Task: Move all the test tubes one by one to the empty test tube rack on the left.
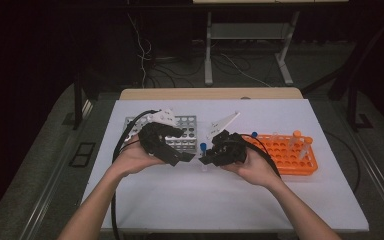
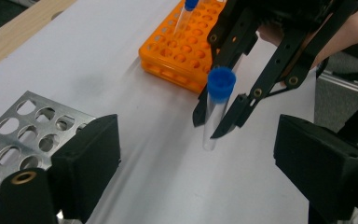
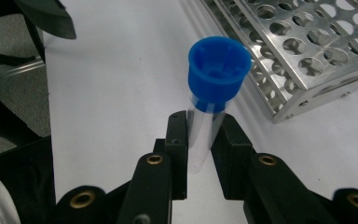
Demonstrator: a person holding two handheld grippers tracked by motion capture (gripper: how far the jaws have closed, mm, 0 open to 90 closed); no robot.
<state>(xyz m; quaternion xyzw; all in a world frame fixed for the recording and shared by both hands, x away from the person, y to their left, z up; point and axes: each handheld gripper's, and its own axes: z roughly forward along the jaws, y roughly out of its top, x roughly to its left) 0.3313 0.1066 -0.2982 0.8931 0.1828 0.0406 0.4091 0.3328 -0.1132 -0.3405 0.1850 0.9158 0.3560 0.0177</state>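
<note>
The blue-capped tube [image 3: 214, 88] stands upright above the white table [image 1: 220, 200], between the metal rack [image 1: 186, 131] and the orange rack [image 1: 285, 152], pinched low on its clear body by the right gripper [image 3: 204, 140]. That gripper's jaws press on the tube from both sides, the right hand [image 1: 255, 167] reaching in from the lower right with the jaws pointing left. The left gripper [image 2: 196, 154] faces it, jaws spread wide with nothing between them, its hand [image 1: 132, 157] just in front of the metal rack. The orange rack behind holds another blue-capped tube [image 2: 186, 14] and two orange-capped tubes [image 1: 302, 142]. The held tube is clear and looks empty.
</note>
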